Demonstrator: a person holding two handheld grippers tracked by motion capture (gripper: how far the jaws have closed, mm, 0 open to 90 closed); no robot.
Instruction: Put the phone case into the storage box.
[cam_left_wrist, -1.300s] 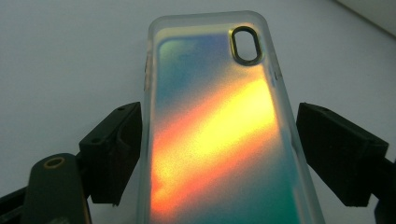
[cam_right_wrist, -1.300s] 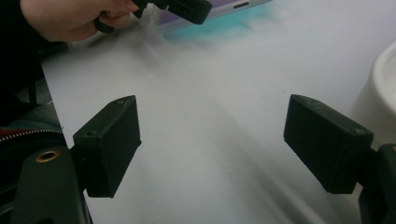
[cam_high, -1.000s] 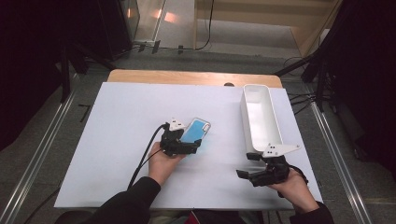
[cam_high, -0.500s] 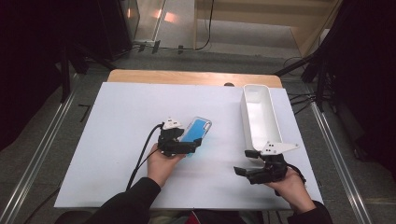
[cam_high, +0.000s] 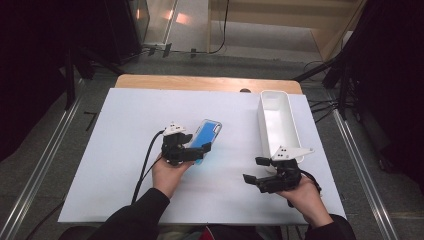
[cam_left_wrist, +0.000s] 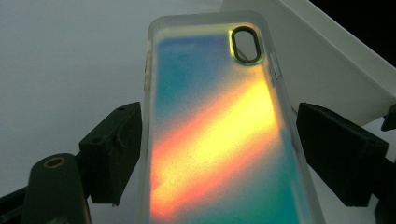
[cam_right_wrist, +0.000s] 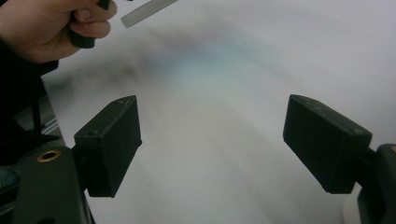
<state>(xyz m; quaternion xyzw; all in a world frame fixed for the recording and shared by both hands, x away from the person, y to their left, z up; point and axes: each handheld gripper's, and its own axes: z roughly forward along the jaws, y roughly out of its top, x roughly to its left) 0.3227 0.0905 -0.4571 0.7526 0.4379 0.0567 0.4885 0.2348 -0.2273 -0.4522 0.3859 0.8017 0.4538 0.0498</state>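
Roughly, by item:
L gripper: jaws set wide either side of the case, not clamped; left jaw looks to touch its edge, right jaw stands clear (prob. lining up a grasp).
Case: mid-table, tilted, near end between the L jaws, camera hole at the far end.
R gripper: jaws apart, holding nothing, low over bare table, likely waiting.
Bin: white, just beyond R gripper; poss. destination, can't tell.

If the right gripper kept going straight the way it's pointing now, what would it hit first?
Probably nothing soon: the right gripper stands open over the bare white table, pointing toward the person's left hand, which would likely be first, though depth is unclear.
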